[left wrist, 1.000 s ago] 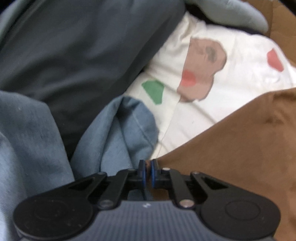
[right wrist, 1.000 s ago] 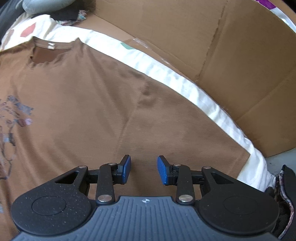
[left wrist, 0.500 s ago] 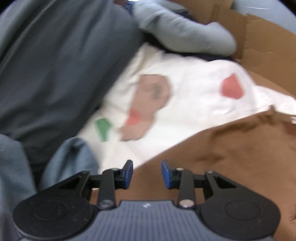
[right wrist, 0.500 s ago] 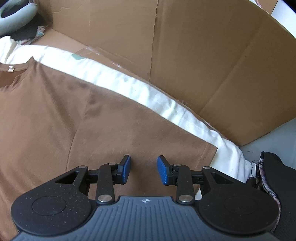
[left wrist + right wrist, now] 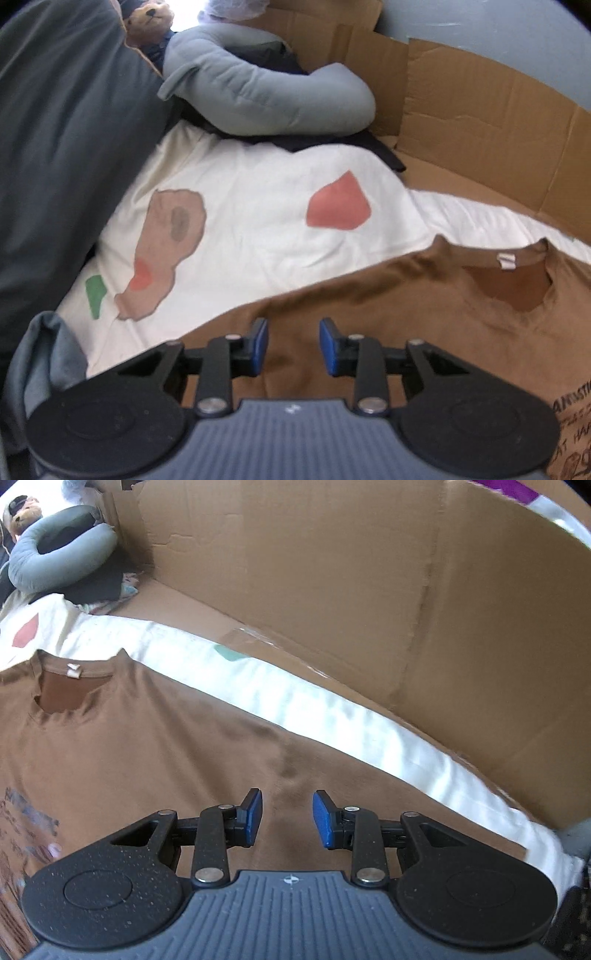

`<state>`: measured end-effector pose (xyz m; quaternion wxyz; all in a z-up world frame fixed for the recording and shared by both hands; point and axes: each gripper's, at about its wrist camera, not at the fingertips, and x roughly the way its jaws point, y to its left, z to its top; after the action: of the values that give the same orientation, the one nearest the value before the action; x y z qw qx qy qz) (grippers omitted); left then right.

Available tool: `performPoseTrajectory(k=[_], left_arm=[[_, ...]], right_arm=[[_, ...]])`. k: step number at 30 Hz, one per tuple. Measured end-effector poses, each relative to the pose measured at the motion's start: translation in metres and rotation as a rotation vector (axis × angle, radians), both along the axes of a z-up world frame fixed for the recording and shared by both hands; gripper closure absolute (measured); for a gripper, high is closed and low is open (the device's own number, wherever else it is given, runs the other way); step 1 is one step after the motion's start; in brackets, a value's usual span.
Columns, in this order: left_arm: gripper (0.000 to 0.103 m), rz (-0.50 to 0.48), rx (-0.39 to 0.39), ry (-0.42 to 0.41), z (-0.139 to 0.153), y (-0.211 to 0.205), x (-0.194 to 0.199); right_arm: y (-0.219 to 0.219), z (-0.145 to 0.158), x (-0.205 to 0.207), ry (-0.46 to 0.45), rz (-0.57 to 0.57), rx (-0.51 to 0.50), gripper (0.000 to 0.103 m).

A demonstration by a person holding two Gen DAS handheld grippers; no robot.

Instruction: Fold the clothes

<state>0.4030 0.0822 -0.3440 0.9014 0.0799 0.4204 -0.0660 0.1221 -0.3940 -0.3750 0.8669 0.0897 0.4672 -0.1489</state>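
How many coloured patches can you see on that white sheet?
5 patches on the white sheet: a big tan patch, a green one, a large red one, a small red one on the tan, and a teal one. The brown T-shirt may hide more.

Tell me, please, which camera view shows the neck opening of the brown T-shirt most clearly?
The right wrist view: the neck opening with its small white label sits whole and fairly sharp. The left wrist view shows it too, but farther toward the frame's edge and a little blurred.

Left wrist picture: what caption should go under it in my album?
Left gripper, jaws closing on nothing, above a brown T-shirt spread on a white sheet.
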Motion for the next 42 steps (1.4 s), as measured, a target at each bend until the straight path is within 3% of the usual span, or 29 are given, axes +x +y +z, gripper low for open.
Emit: performPoseTrajectory(k=[3,6,8,17,28,30,32,35,38,42], left_arm=[[0.083,0.020,-0.004,0.009,-0.006,0.003,0.007],[0.086,0.052,-0.019,0.019,-0.012,0.011,0.014],[0.089,0.068,-0.029,0.024,-0.017,0.016,0.019],[0.091,0.056,-0.050,0.047,-0.036,0.021,0.038],[0.094,0.078,-0.067,0.049,-0.037,0.022,0.047],[0.086,0.053,-0.084,0.048,-0.029,0.021,0.041],[0.066,0.008,-0.105,0.042,-0.020,0.022,0.034],[0.061,-0.046,-0.097,0.035,-0.005,0.022,0.022],[0.052,-0.086,-0.075,0.019,0.008,0.021,0.010],[0.052,-0.094,-0.081,0.022,0.035,0.023,-0.009]], right_arm=[[0.003,-0.004,0.009,-0.003,-0.014,0.036,0.068],[0.007,-0.008,0.018,-0.002,-0.014,0.032,0.070],[0.004,-0.012,0.024,0.013,-0.045,0.035,0.078],[-0.014,-0.029,0.053,0.041,-0.090,0.022,0.082],[-0.023,-0.037,0.062,0.013,-0.160,0.025,0.084],[-0.022,-0.035,0.062,0.011,-0.161,0.023,0.083],[-0.021,-0.027,0.064,0.024,-0.136,0.017,0.079],[-0.019,-0.005,0.058,-0.048,-0.106,0.014,0.065],[-0.018,0.011,0.048,-0.109,-0.122,0.021,0.064],[-0.013,0.029,0.021,-0.139,-0.175,0.056,0.064]])
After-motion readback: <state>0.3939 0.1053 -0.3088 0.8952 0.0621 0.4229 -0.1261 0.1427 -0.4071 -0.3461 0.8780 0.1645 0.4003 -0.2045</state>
